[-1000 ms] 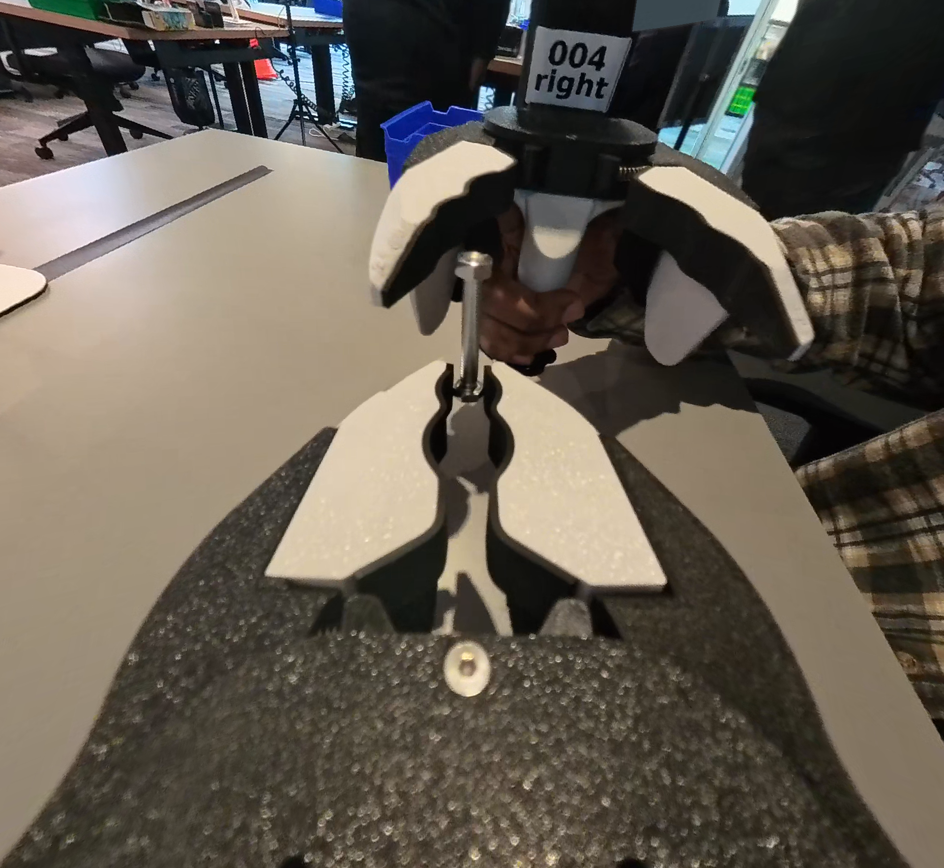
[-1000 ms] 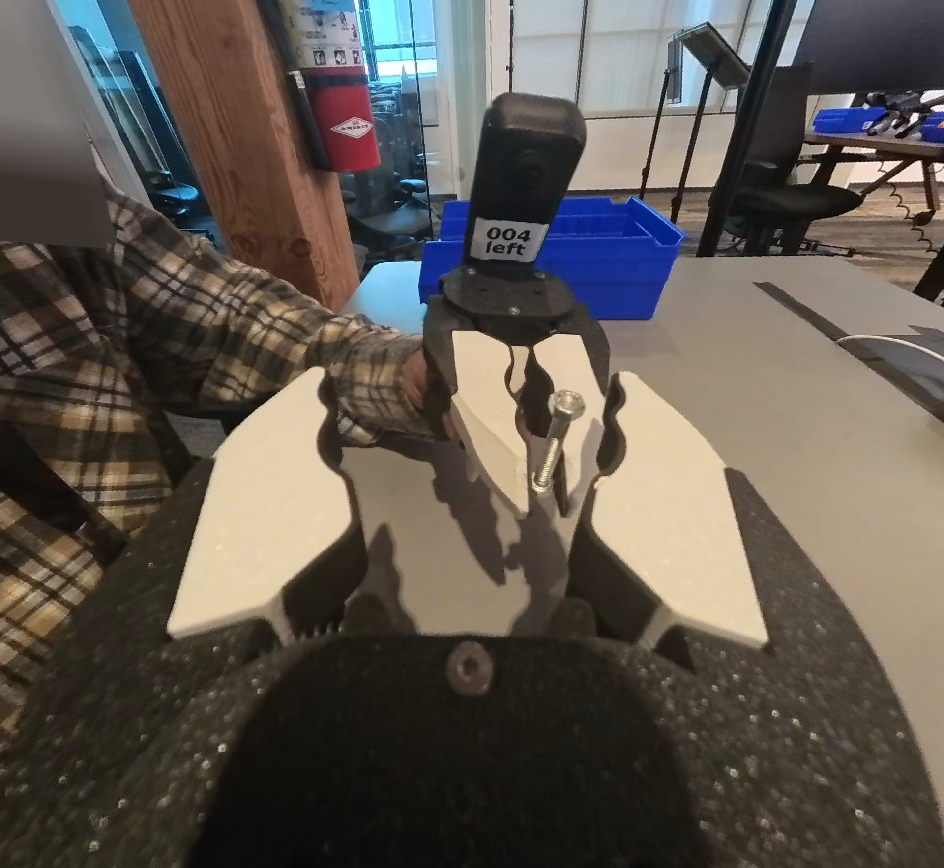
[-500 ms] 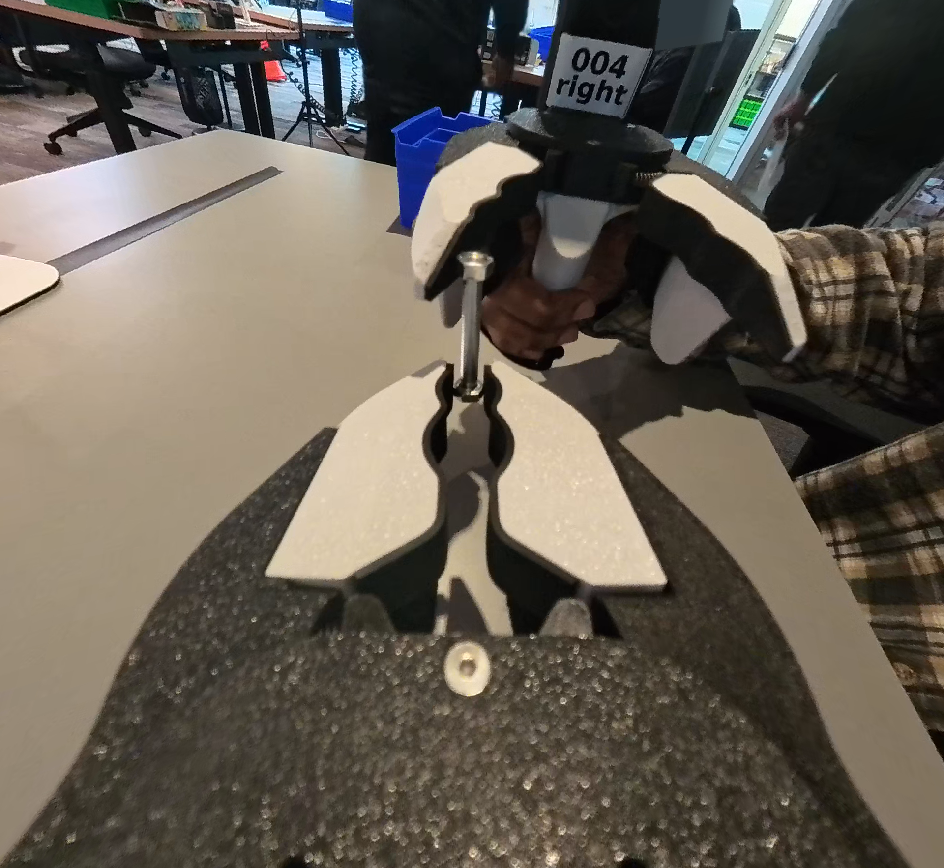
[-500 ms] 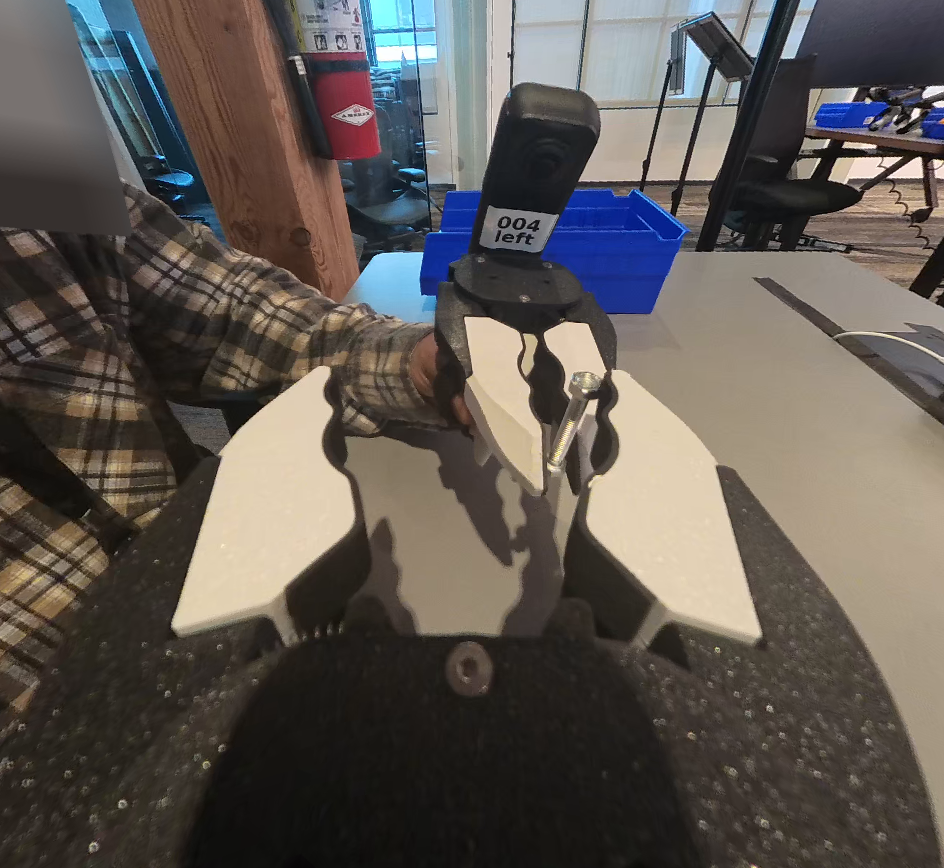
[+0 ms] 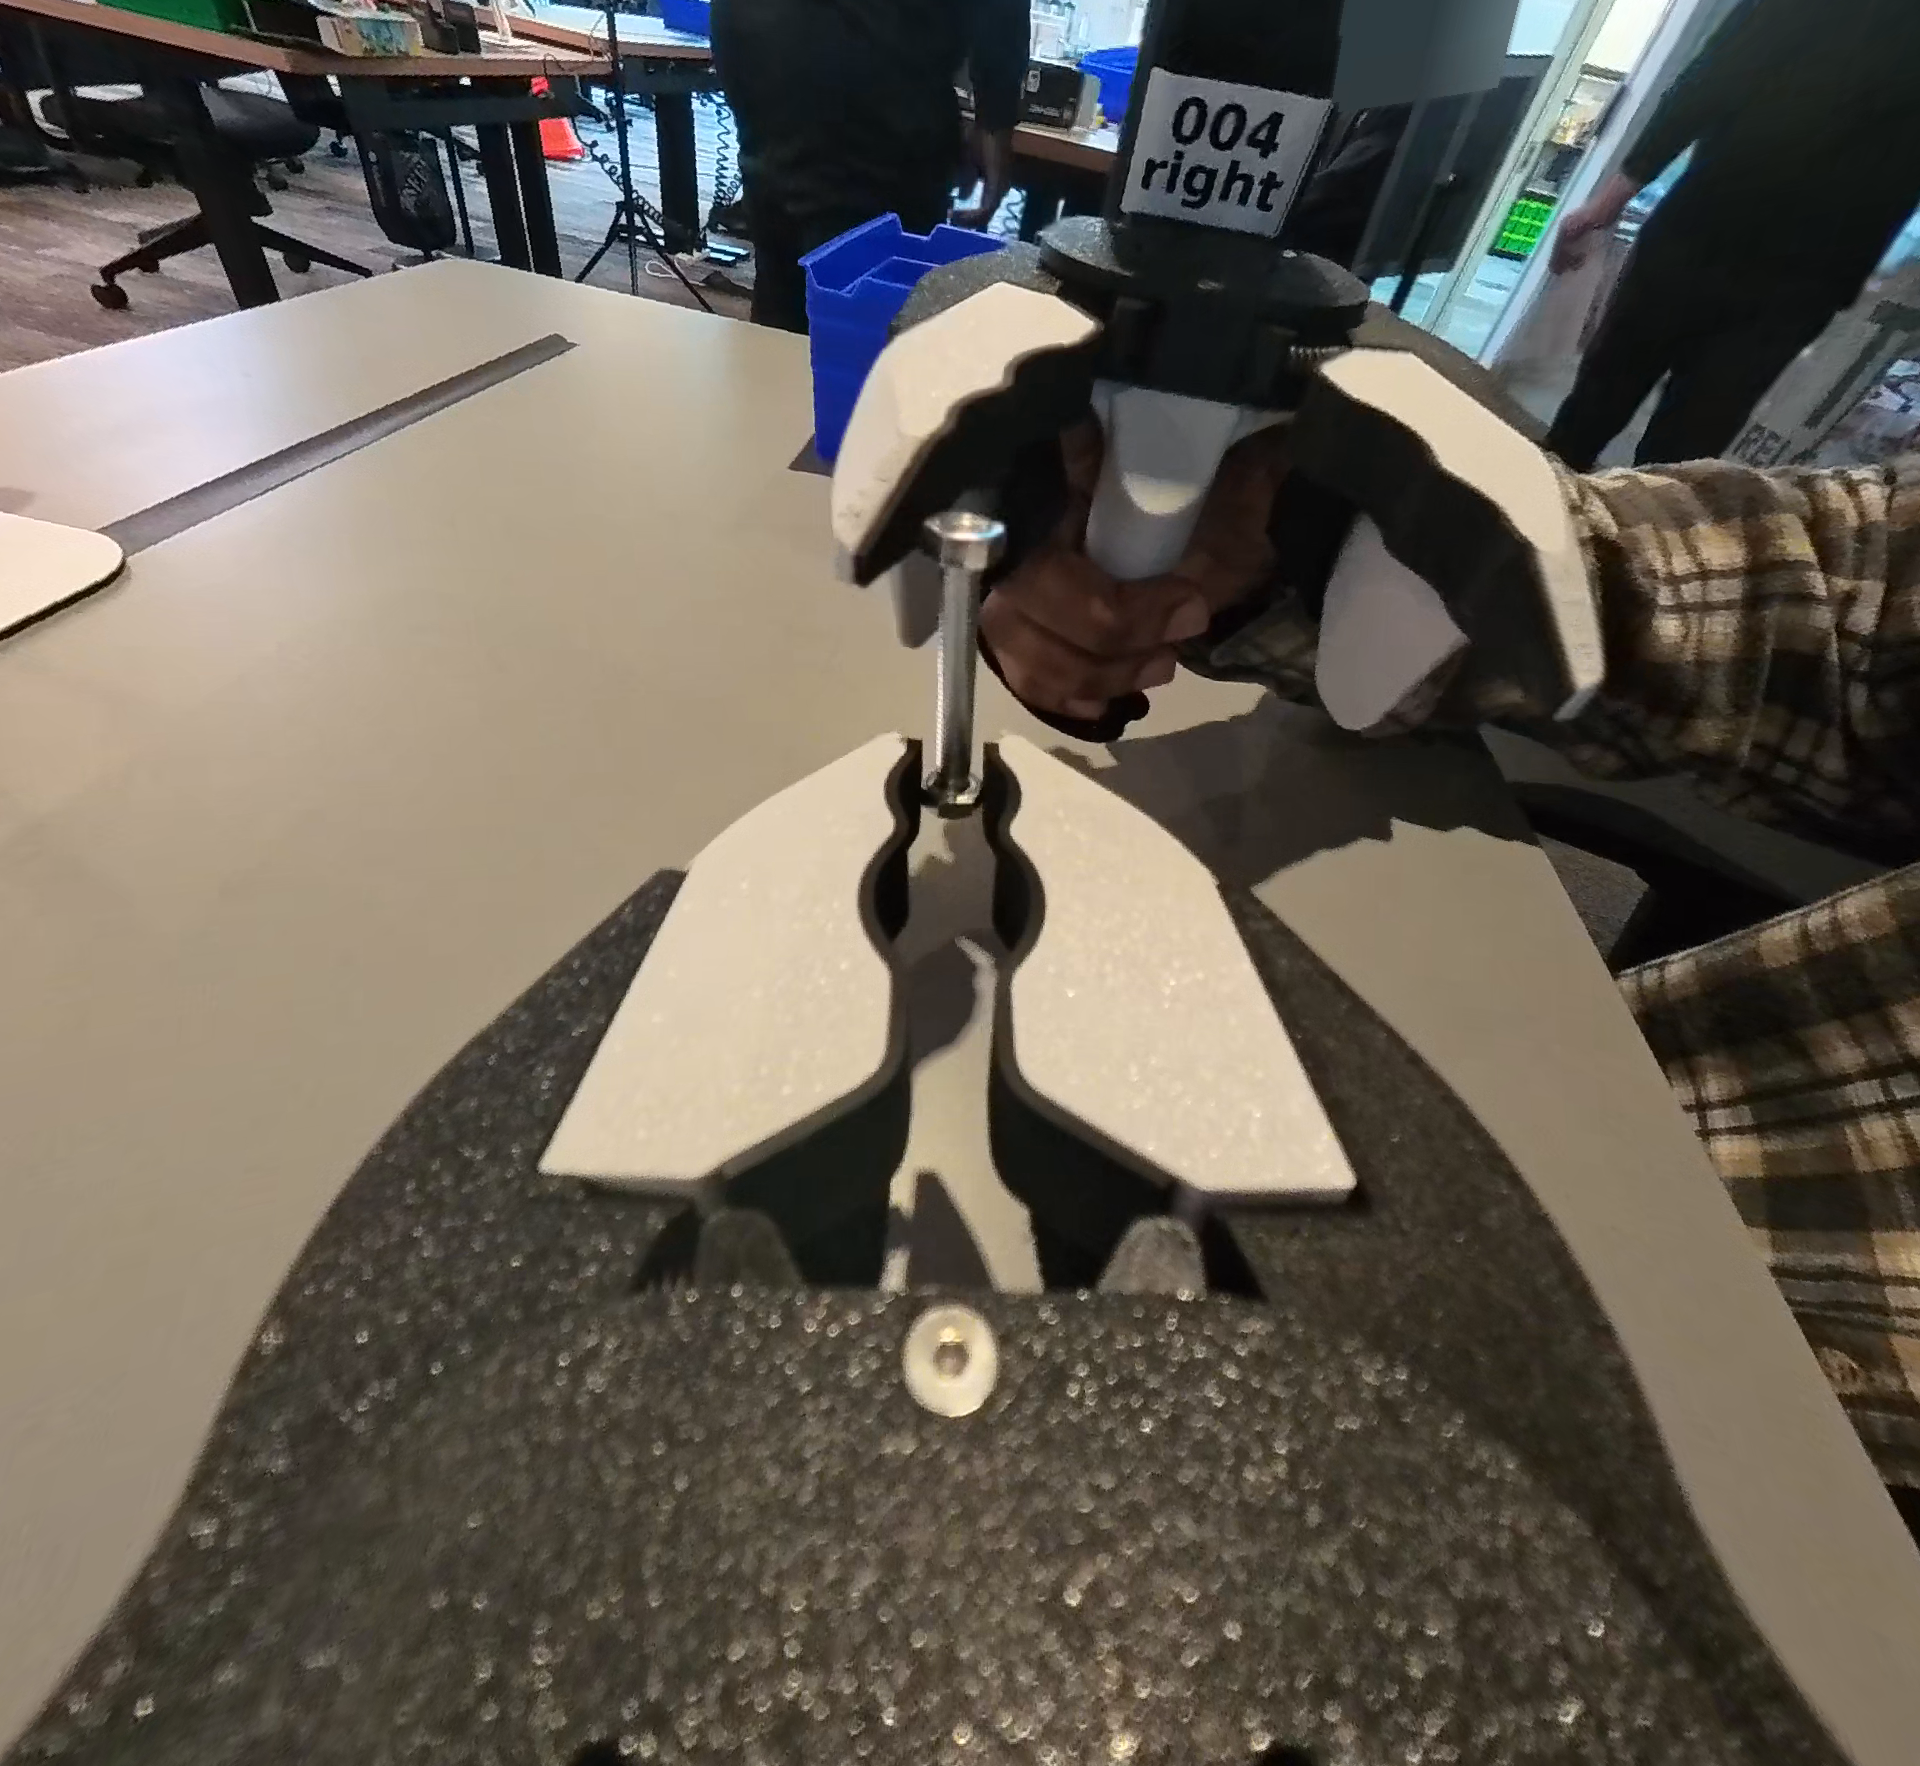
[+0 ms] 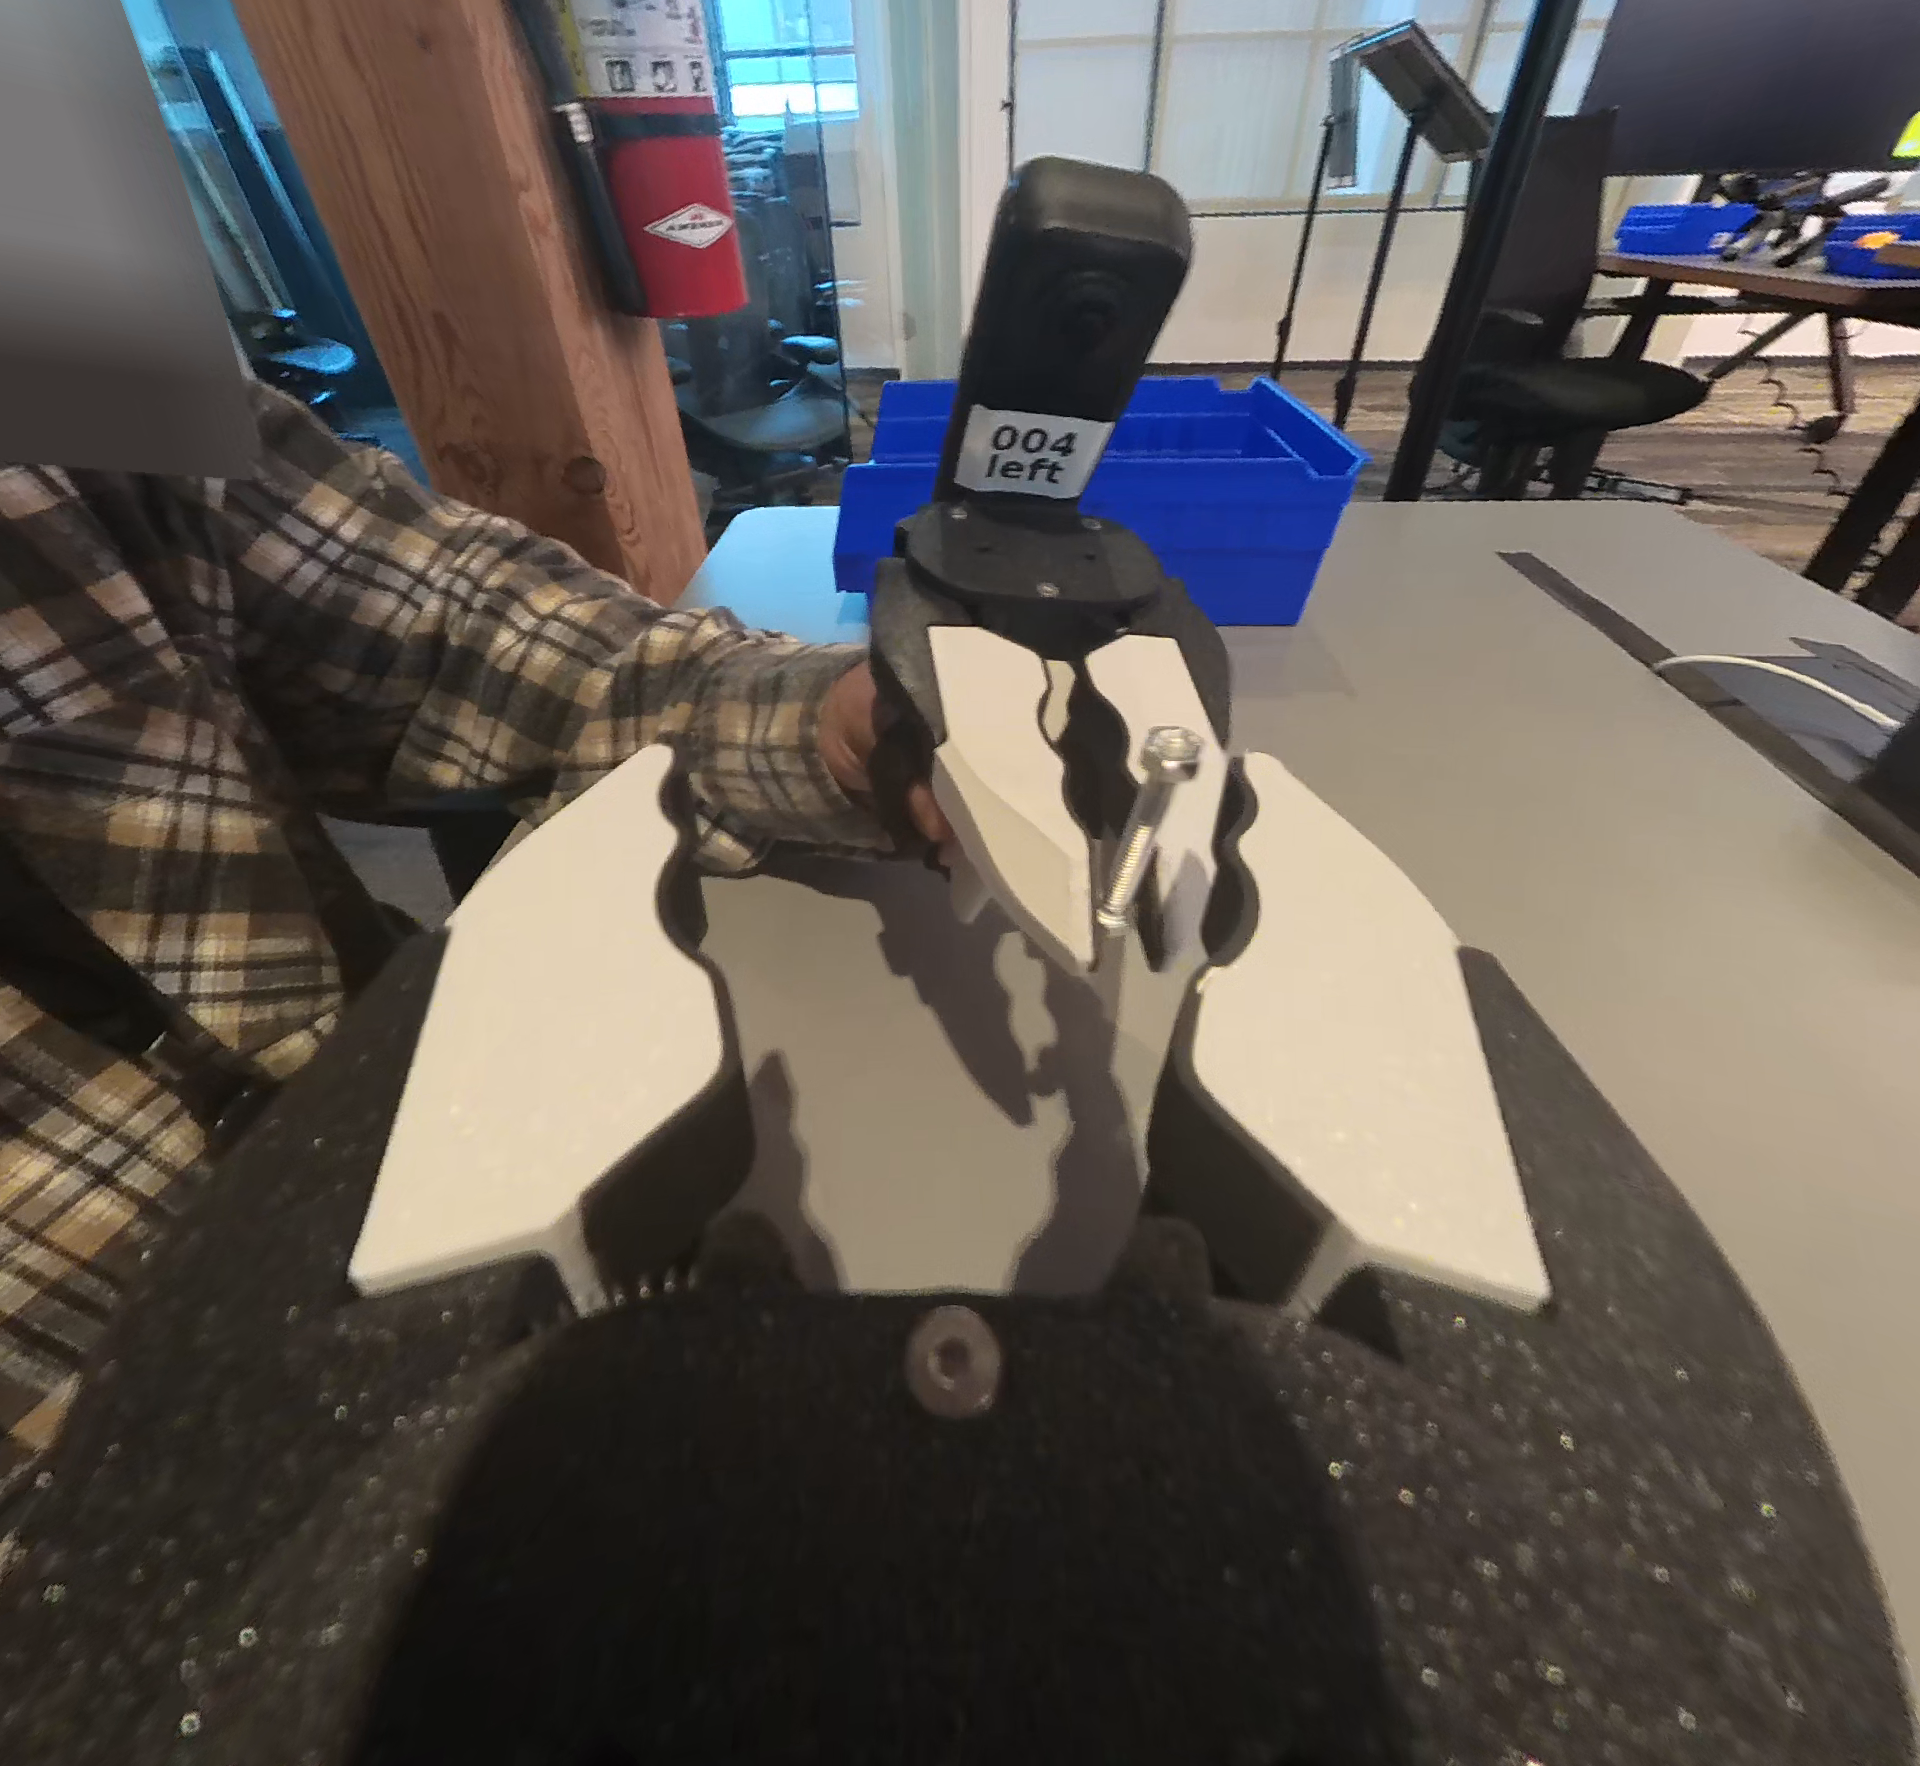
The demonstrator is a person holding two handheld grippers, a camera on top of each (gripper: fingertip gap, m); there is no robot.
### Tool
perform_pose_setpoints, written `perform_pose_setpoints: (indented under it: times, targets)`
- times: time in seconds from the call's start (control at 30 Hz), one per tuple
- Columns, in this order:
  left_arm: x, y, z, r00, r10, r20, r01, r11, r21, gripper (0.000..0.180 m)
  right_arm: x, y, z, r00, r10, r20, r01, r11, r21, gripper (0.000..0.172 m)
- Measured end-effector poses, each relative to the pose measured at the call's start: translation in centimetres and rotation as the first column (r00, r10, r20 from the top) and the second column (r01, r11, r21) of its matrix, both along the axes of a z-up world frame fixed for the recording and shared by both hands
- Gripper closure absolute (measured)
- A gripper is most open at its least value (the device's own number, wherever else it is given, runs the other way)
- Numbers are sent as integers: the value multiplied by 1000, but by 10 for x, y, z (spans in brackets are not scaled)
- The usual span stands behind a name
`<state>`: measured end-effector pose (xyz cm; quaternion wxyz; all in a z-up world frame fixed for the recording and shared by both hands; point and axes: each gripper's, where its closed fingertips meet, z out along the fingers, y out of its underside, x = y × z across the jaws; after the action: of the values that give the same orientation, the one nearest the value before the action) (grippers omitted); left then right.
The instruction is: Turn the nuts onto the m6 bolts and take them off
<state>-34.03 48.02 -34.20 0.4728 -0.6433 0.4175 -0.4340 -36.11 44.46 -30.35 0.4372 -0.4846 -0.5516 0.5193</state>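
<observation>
Two grippers over a grey table; left gripper clenched at its tips on a silver nut threaded on the low end of a silver bolt; both white fingers press in on the nut from either side; bolt stands upright, head up, shank rising out of the fingertips; bolt head sits just under one white finger of the right gripper, touching or not I cannot tell; right gripper released, fingers spread wide, nothing gripped; from the right wrist view the bolt leans slightly, head near the inner edge of that gripper's own right-side finger, other finger well apart; left gripper faces the camera with its tips closed around the bolt's lower end; hand in a plaid sleeve holds the right gripper's handle; blue bin on the table's far edge behind the left gripper; red fire extinguisher on a wooden post in the background.
</observation>
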Motion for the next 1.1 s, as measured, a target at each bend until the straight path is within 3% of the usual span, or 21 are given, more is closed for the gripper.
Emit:
perform_pose_setpoints:
  times: [0.5,1.1]
  targets:
    - [2,-2,-1,1000,-16,-5,16,1000,-11,170,2,-1,6,999,-18,-39,18,1000,12,78]
    - [10,-14,1,996,-87,17,88,996,-21,170,2,-8,15,980,104,-168,-126,984,-125,82]
